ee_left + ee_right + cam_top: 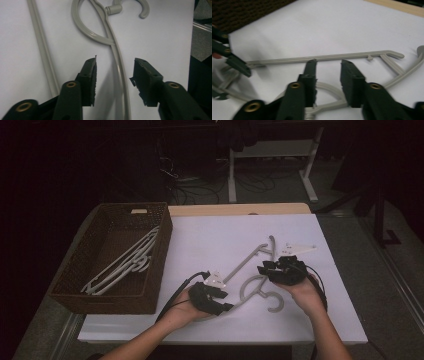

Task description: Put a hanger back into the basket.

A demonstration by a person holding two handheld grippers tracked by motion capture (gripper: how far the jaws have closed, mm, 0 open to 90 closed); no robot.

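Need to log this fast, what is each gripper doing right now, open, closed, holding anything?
Left gripper: open, jaws either side of the grey hanger, pads not on it.
Right gripper: open over the hanger's loop, gripping nothing.

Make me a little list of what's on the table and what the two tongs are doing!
table: white top
basket: brown wicker, at the left, grey hangers inside
loose hanger: grey plastic, flat on the table between the hands
left tongs: open, hanger's arm runs between the jaws, pads not pressing it
right tongs: open, low over the hanger near its hook end
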